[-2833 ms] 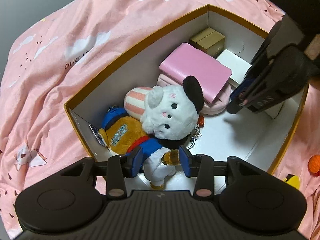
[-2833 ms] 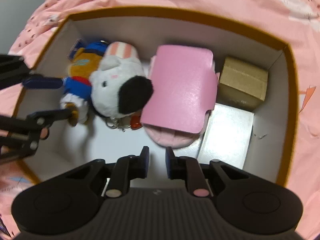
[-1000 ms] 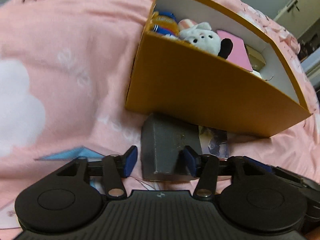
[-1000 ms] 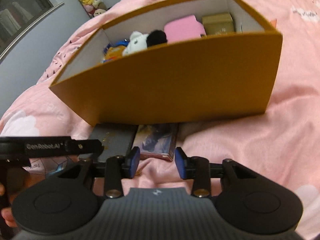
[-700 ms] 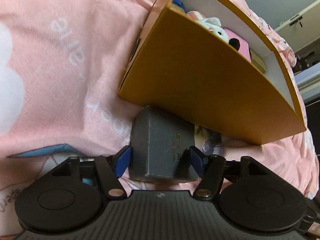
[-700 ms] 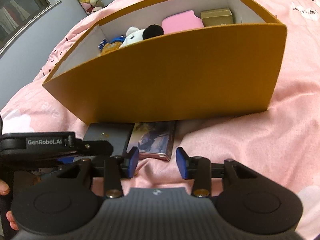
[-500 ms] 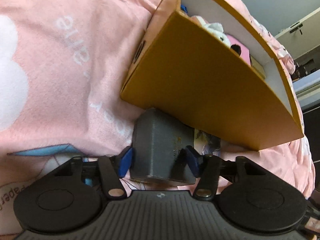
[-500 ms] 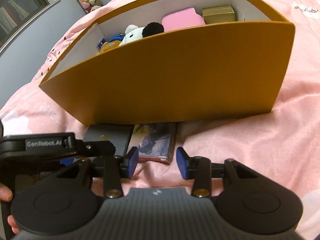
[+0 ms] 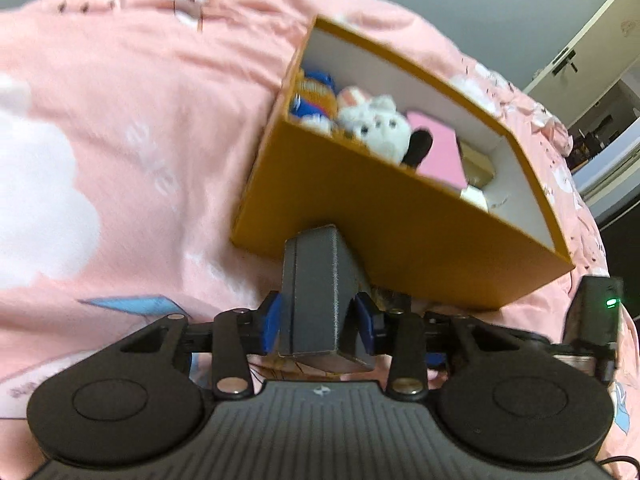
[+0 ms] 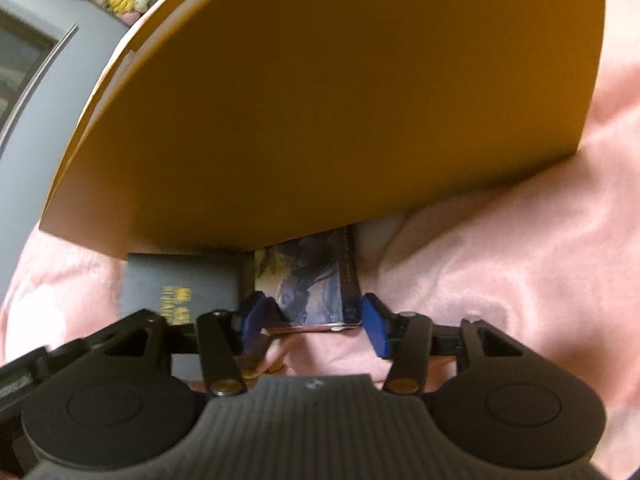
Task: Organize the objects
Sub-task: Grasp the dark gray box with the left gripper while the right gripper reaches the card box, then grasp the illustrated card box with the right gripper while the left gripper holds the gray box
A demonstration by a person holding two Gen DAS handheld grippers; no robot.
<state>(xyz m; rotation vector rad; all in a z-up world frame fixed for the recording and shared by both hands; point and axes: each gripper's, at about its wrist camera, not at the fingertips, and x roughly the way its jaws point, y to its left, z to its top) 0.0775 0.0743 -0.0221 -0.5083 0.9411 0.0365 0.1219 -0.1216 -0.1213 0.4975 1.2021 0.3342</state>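
Left wrist view: the left gripper (image 9: 318,322) clamps a grey box (image 9: 316,292), lifted; the orange bin (image 9: 400,216) at one o'clock already holds toys.

Right wrist view: the right gripper (image 10: 314,326) straddles a picture card box (image 10: 310,284), apparently not yet closed; both still need binning.

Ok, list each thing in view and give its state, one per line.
Left tool: shut on the grey box.
Grey box: gripped, tilted.
Right tool: open, straddling the picture box.
Picture box: flat on the blanket, by the orange box.
Orange box: open-topped.
Plush toys: inside the orange box.
Pink case: inside too.
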